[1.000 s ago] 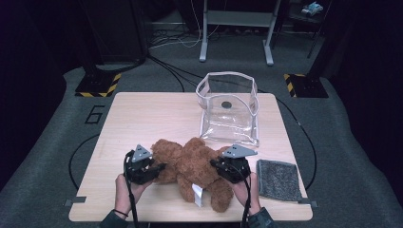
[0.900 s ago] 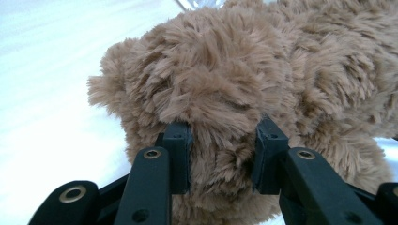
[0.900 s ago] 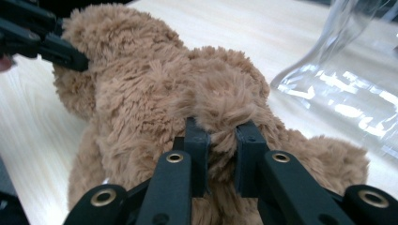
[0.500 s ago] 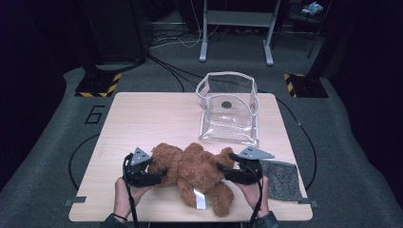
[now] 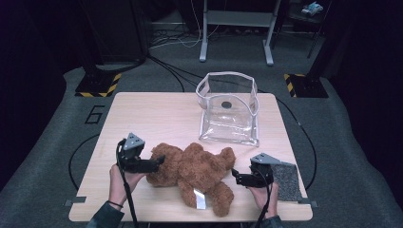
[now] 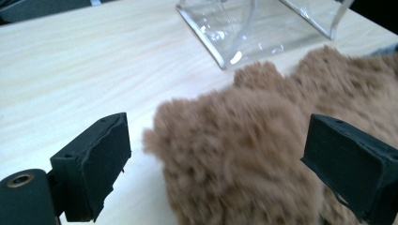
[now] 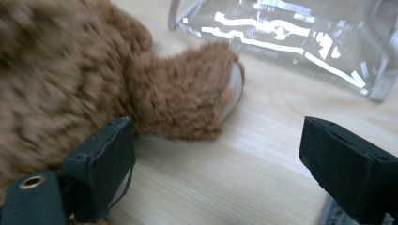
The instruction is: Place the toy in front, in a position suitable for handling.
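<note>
— So both are let go: the left gripper (image 5: 159, 160) and right gripper (image 5: 236, 176) have just been opening, pads clear of the brown plush teddy bear (image 5: 197, 172) lying on the pale wooden desk (image 5: 157, 114).

— Regrip deep into the fur, lift level, then aim for the clear plastic bag (image 5: 229, 108) behind.
</note>
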Demonstrator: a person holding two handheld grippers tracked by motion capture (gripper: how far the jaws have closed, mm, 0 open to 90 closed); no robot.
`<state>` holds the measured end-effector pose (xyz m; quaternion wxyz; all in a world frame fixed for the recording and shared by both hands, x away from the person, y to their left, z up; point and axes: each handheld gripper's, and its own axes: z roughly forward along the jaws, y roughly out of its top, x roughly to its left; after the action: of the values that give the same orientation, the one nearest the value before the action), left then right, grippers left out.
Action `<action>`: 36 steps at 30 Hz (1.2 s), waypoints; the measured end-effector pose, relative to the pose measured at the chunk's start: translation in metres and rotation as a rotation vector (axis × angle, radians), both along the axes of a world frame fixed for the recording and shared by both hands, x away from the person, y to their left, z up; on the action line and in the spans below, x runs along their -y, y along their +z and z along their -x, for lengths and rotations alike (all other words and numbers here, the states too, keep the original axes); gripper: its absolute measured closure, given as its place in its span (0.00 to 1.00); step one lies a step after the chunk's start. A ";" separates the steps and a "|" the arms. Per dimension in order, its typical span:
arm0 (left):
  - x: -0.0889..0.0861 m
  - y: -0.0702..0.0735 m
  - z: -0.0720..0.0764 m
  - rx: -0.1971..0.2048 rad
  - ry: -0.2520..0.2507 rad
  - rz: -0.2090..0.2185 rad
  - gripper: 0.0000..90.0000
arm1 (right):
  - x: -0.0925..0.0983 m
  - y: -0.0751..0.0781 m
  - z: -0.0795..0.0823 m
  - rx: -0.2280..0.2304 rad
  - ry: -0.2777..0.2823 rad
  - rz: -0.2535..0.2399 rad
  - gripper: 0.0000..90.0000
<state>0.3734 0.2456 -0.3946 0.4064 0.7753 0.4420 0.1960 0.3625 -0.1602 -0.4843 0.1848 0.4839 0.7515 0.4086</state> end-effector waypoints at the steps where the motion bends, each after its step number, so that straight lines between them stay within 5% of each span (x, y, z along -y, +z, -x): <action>1: 0.000 0.002 -0.003 0.002 0.004 -0.003 0.08 | -0.001 -0.005 -0.002 -0.015 0.000 0.005 0.11; 10: 0.018 0.015 -0.045 -0.010 -0.008 -0.048 0.04 | -0.010 -0.031 -0.011 -0.050 0.005 0.064 0.11; 18: 0.038 0.021 -0.077 -0.033 -0.029 -0.046 0.04 | -0.013 -0.043 -0.013 -0.051 0.002 0.095 0.12; 27: 0.069 0.030 -0.112 -0.034 -0.068 -0.004 0.10 | -0.015 -0.045 -0.011 -0.030 -0.001 0.132 0.14; 36: 0.102 0.034 -0.139 -0.044 -0.092 -0.048 0.13 | -0.015 -0.044 -0.012 -0.032 -0.017 0.107 0.15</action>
<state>0.5124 0.1431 -0.3604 0.3862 0.8086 0.4098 0.1705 0.3742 -0.1455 -0.5287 0.2017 0.4861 0.7711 0.3583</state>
